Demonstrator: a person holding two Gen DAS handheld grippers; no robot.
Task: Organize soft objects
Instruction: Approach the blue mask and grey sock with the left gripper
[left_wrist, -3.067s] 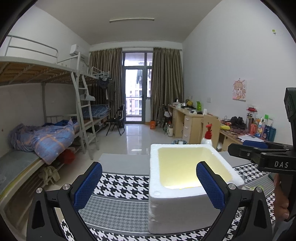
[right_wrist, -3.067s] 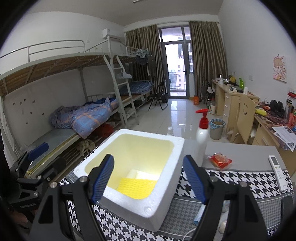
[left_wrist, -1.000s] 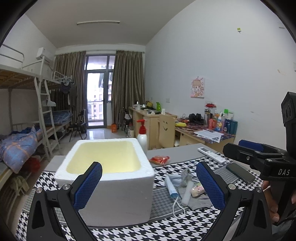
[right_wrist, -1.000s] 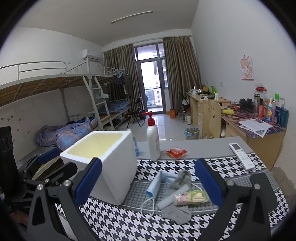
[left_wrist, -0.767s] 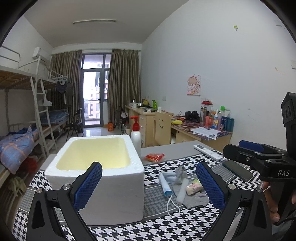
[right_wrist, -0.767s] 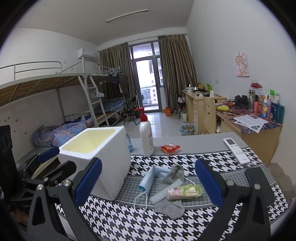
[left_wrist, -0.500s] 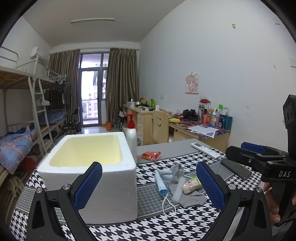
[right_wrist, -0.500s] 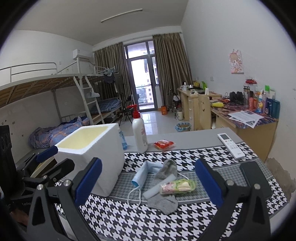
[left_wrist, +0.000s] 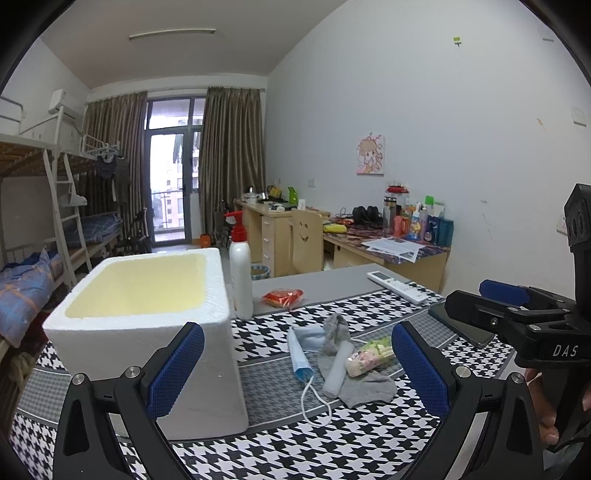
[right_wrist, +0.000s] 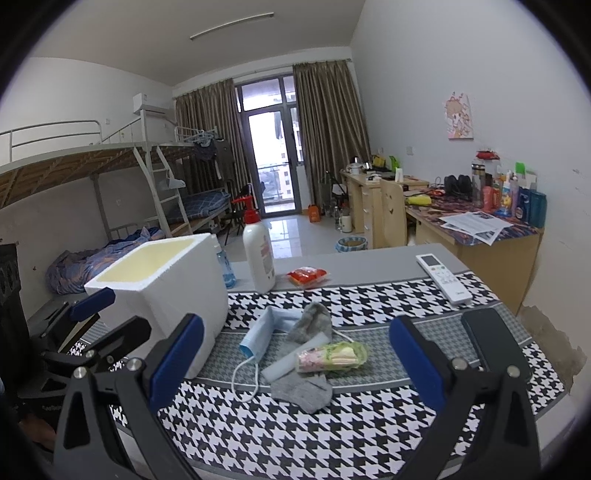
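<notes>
A white foam box (left_wrist: 147, 332) (right_wrist: 166, 284) with a yellowish inside stands at the left of the houndstooth cloth (right_wrist: 332, 424). To its right lies a small heap: a grey sock (right_wrist: 303, 391) (left_wrist: 364, 387), a blue face mask (right_wrist: 258, 338) (left_wrist: 301, 354), a white tube (right_wrist: 295, 356) and a clear packet of sweets (right_wrist: 332, 356) (left_wrist: 369, 356). My left gripper (left_wrist: 297, 373) is open, near the box's front right corner. My right gripper (right_wrist: 295, 363) is open, held short of the heap. Nothing is between either pair of fingers.
A pump bottle (right_wrist: 258, 258), a red snack packet (right_wrist: 307, 275), a white remote (right_wrist: 443, 278) and a black phone (right_wrist: 495, 343) lie on the table. The right gripper's body (left_wrist: 517, 321) shows at the right of the left wrist view. Desks line the right wall, bunk beds the left.
Both views have swung right from over the foam box toward the heap of soft things, which now lies ahead between the fingers. Both grippers stayed open.
</notes>
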